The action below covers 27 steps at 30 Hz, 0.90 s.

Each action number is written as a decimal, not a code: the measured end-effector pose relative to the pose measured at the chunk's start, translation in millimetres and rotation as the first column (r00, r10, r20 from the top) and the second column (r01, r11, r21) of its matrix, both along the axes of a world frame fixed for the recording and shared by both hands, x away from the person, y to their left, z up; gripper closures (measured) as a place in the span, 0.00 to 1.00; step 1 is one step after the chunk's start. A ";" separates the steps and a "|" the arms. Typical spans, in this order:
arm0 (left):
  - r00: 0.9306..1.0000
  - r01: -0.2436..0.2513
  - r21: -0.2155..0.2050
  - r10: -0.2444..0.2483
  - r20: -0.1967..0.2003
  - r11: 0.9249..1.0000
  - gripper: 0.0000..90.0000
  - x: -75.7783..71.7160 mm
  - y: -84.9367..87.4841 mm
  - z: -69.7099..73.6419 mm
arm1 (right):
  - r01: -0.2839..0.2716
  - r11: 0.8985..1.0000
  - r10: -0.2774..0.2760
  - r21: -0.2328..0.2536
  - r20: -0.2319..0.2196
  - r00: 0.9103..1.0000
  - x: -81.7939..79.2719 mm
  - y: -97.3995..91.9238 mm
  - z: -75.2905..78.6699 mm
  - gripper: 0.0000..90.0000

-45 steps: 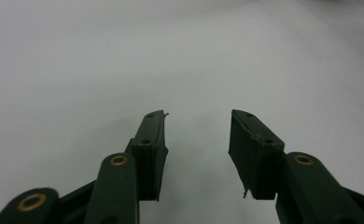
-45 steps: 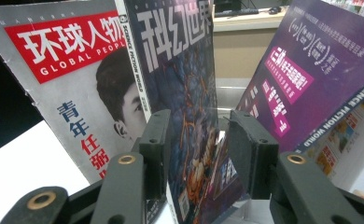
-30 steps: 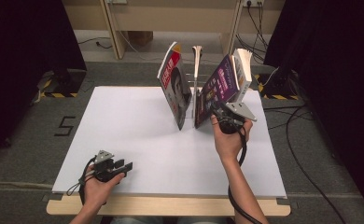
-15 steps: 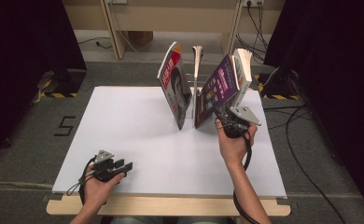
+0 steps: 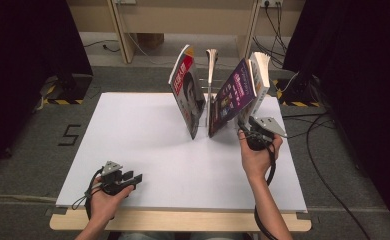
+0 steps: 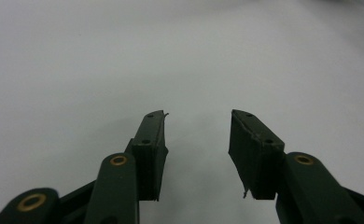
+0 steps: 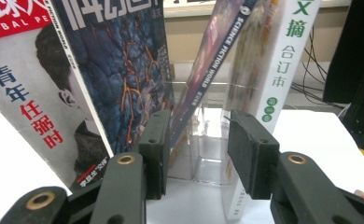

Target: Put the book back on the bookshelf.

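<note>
A clear stand (image 7: 208, 154) at the back of the white table (image 5: 133, 130) holds several leaning publications. These are a red-and-white magazine with a face (image 5: 187, 95), a thin upright one (image 5: 211, 62), a purple magazine (image 5: 230, 97) and a thick white book (image 5: 260, 80). My right gripper (image 5: 245, 130) is open just in front of the purple magazine and the white book. In the right gripper view, its jaws (image 7: 196, 140) frame the purple magazine's spine (image 7: 213, 56) and the stand without touching them. Near the table's front left, my left gripper (image 5: 134, 177) rests open and empty (image 6: 197, 130).
A dark blue magazine (image 7: 119, 70) leans beside the red-and-white one (image 7: 26, 88). The white book's spine with green characters (image 7: 285, 60) stands right of the jaws. Cables (image 5: 328, 150) lie on the floor to the right, and wooden furniture legs (image 5: 120, 30) stand behind.
The right gripper has shifted slightly to the right and lower in front of the books. The left gripper has stayed where it was.
</note>
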<state>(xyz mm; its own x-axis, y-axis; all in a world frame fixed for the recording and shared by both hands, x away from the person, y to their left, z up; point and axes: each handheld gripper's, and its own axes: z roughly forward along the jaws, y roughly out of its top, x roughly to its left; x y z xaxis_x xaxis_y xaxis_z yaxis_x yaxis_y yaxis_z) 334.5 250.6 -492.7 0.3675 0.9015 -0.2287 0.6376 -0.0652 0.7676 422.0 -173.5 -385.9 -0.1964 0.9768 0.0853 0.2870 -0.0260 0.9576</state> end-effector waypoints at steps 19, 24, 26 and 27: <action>1.000 -0.003 -0.003 0.003 0.001 1.000 0.61 0.1 -0.3 -0.3 | 0.027 1.000 -0.027 0.012 0.011 1.000 6.5 -9.7 9.3 0.70; 1.000 -0.005 -0.004 0.005 0.001 1.000 0.61 0.2 0.7 -0.1 | 0.038 0.999 -0.039 0.023 0.029 0.999 16.3 -8.2 23.2 0.72; 1.000 -0.005 -0.002 0.005 0.001 1.000 0.61 0.0 1.2 0.2 | 0.043 0.999 -0.043 0.023 0.035 0.998 20.7 -7.8 27.7 0.72; 1.000 -0.007 -0.005 0.007 0.002 1.000 0.61 0.0 1.2 0.2 | 0.048 0.999 -0.049 0.022 0.032 0.998 23.0 -7.8 29.3 0.72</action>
<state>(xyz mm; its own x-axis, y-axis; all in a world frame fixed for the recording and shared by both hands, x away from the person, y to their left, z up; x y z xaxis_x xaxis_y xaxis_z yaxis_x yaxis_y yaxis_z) 334.5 251.8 -492.4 0.3615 0.9029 -0.2328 0.6365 -0.0565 0.7692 445.0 -181.3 -356.6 -0.1518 0.9832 0.1009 0.2537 -0.0599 0.9654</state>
